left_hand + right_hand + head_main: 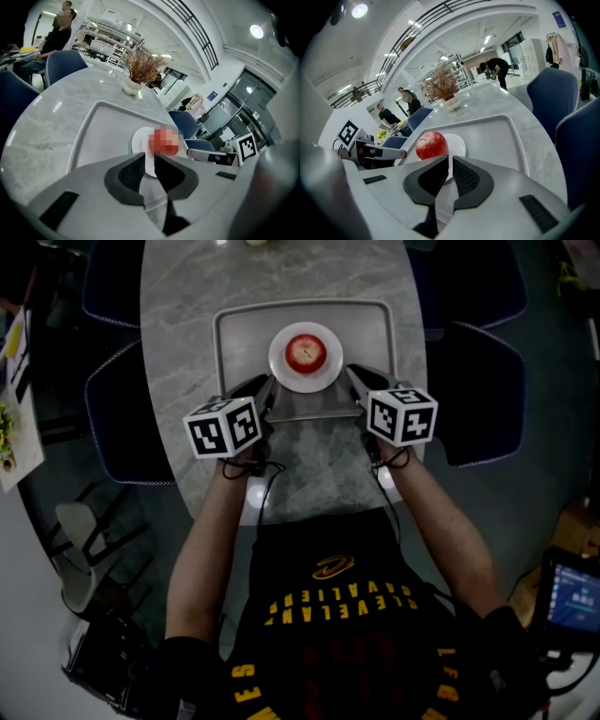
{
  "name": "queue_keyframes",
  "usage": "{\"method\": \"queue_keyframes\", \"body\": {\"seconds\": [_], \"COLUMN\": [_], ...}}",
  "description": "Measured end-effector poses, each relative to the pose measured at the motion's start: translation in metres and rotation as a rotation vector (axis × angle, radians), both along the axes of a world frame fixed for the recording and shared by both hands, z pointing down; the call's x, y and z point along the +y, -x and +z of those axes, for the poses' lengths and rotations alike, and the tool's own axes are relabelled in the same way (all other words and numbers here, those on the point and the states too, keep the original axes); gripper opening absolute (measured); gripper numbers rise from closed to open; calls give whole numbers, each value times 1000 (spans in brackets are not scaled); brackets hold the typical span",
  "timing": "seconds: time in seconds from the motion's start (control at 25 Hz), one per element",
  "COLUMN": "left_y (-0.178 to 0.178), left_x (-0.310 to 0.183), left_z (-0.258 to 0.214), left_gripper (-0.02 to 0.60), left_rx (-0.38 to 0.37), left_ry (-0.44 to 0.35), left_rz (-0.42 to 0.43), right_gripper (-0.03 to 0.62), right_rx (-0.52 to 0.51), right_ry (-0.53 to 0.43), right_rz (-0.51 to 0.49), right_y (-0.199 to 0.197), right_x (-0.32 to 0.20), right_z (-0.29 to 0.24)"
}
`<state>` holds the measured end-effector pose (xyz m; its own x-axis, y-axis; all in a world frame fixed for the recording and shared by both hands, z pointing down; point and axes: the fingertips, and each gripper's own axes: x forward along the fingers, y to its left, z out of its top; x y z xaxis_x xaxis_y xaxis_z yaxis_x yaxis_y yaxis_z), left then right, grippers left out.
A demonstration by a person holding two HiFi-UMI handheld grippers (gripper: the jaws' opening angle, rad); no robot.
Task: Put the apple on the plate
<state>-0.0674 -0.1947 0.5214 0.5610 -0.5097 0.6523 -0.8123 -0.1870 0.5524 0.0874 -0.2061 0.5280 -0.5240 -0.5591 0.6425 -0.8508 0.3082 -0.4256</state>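
Note:
A red apple (305, 352) sits in the middle of a small white plate (280, 367). The plate stands on a grey tray (239, 343) on the marble table. My left gripper (268, 390) hangs at the tray's front edge, just left of the plate, shut with nothing in it. My right gripper (352, 377) mirrors it on the right, also shut and empty. The left gripper view shows the apple (164, 141) and plate (138, 139) just past the closed jaws (149, 161). In the right gripper view the apple (431, 145) lies beyond the closed jaws (450, 165).
A white vase of dried twigs (133, 86) stands at the table's far end. Blue chairs (122, 418) (478, 399) flank the table on both sides. Several people stand or sit in the background (496, 68).

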Motion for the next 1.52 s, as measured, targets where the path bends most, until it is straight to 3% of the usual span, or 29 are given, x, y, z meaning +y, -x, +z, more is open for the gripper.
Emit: {"method": "queue_keyframes", "body": {"seconds": [0.32,0.52,0.72,1.24,1.52], "left_y": [-9,-13,-26,-56,-64], "left_x": [44,59,73,104,116], "left_z": [-29,-57,-93,-159,-219], "left_gripper": [55,55,2,2,2], "left_rx": [51,-51,-9,98,72], "left_ry": [-63,-207,-300,-420,-570], "left_rz": [-50,-6,10,85,128], "right_gripper": [31,31,6,6,6], "right_rx": [-105,-148,-194,-217,-164], "right_ry": [-89,-121,-147,-222,-387], "right_rz": [-38,-84,-92,-126,-143], "right_y": [11,15,19,36,37], "right_x": [24,43,67,102,114], "right_z": [-40,-57,-81,-141,-195]}}
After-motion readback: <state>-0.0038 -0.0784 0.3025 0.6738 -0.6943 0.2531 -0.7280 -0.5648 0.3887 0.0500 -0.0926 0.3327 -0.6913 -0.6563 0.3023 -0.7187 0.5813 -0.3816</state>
